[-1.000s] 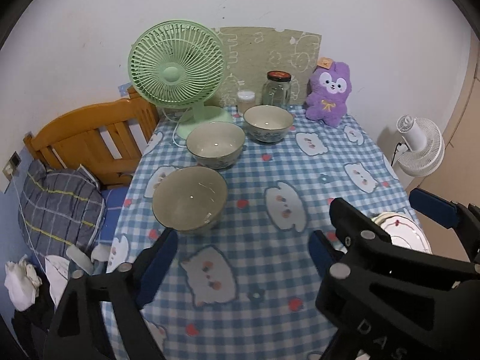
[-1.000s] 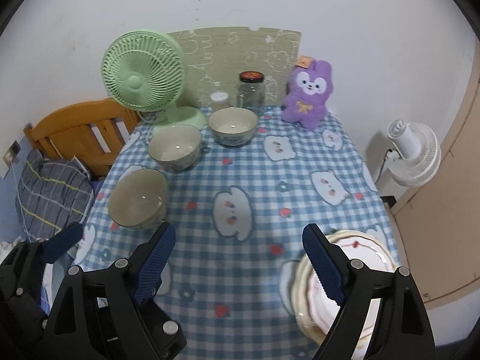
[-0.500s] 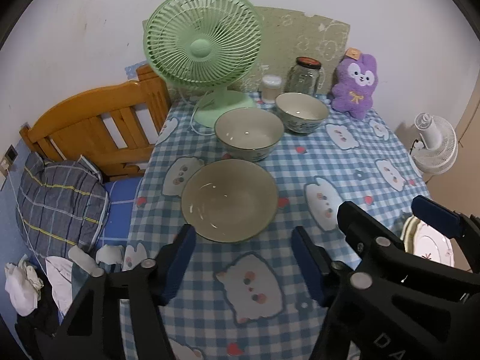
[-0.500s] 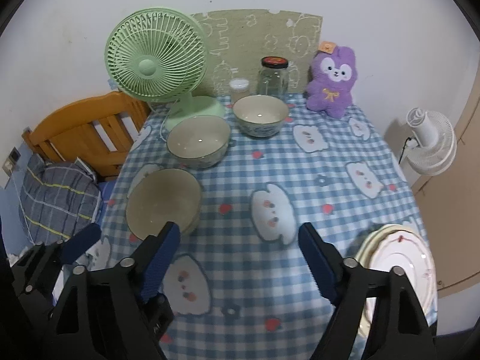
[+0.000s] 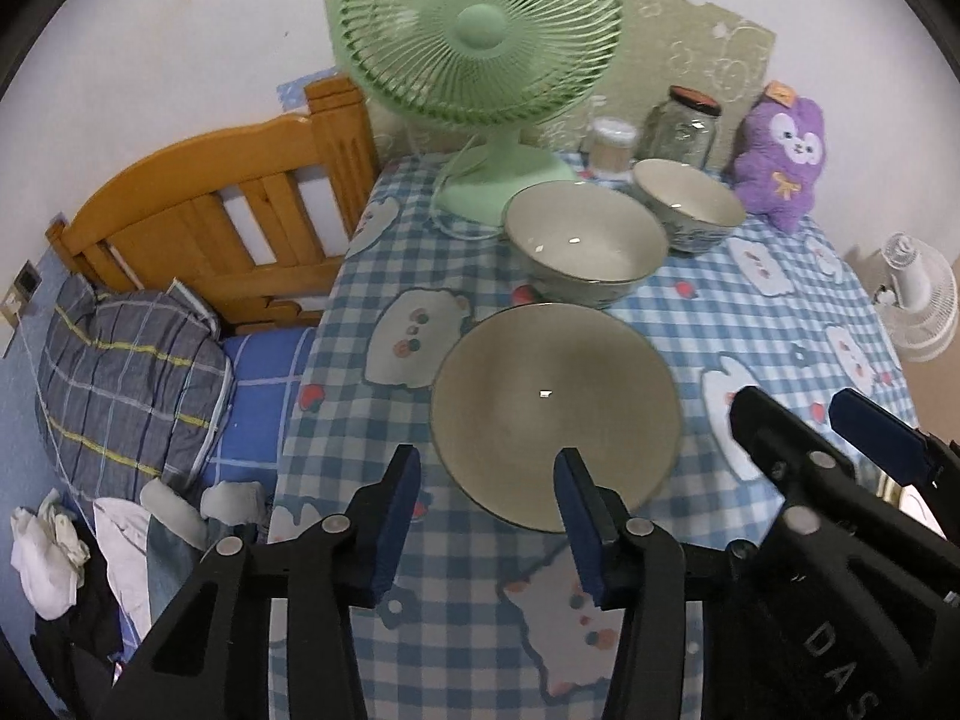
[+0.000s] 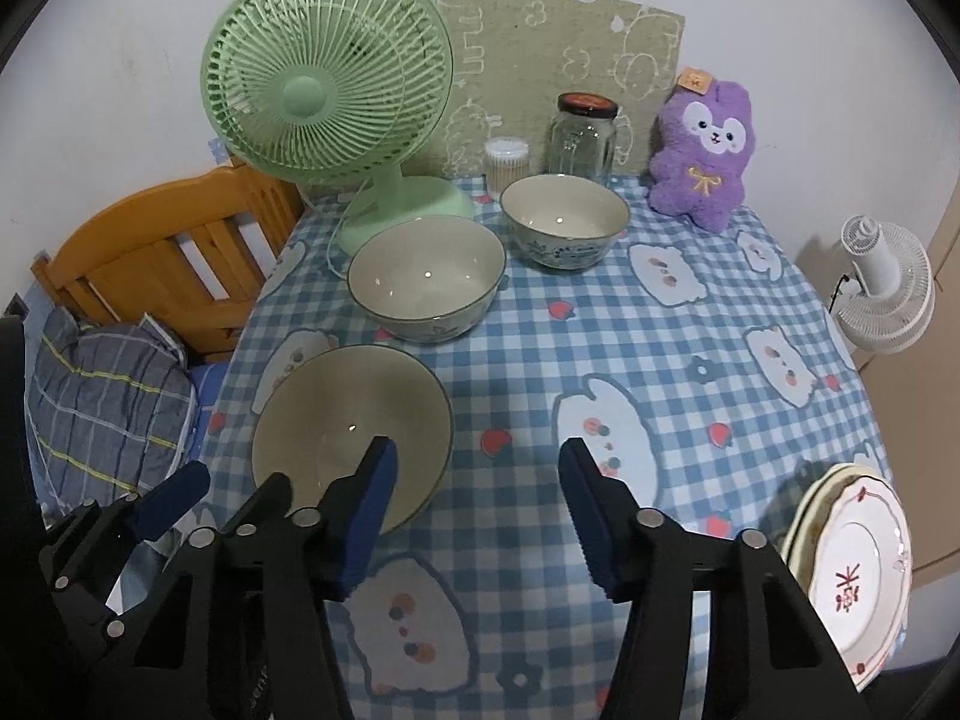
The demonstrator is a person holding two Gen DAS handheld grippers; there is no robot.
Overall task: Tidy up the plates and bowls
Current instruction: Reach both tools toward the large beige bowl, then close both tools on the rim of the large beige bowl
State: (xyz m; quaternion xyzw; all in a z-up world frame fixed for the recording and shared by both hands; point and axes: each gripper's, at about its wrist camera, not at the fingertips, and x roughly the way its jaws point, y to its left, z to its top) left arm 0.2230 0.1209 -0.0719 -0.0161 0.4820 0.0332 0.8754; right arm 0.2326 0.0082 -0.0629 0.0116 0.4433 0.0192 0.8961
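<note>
Left hand-held gripper [image 5: 486,498]: the jaws stand apart and are closing. The near rim of the large grey-green bowl [image 5: 555,414] lies in the gap between the two blue pads. No pad presses on the rim; whether the right pad touches it cannot be told.

Right hand-held gripper [image 6: 477,495]: the jaws stand apart and are closing. Only the checked cloth of the counter [image 6: 660,336] shows between them. The left pad overlaps the right part of the same large bowl in the right wrist view; contact cannot be told. Nothing is held.

Task items on the counter:
- The large bowl stands at the near left.
- A white bowl with a dark rim line [image 6: 426,285] stands just beyond it.
- A smaller bowl with a blue pattern [image 6: 564,219] stands further back and to the right.
- A stack of plates [image 6: 852,570] sits at the near right edge, well apart from the bowls.

Along the far edge stand a green fan [image 6: 327,69], a glass jar [image 6: 582,132] and a purple plush toy [image 6: 705,150].
</note>
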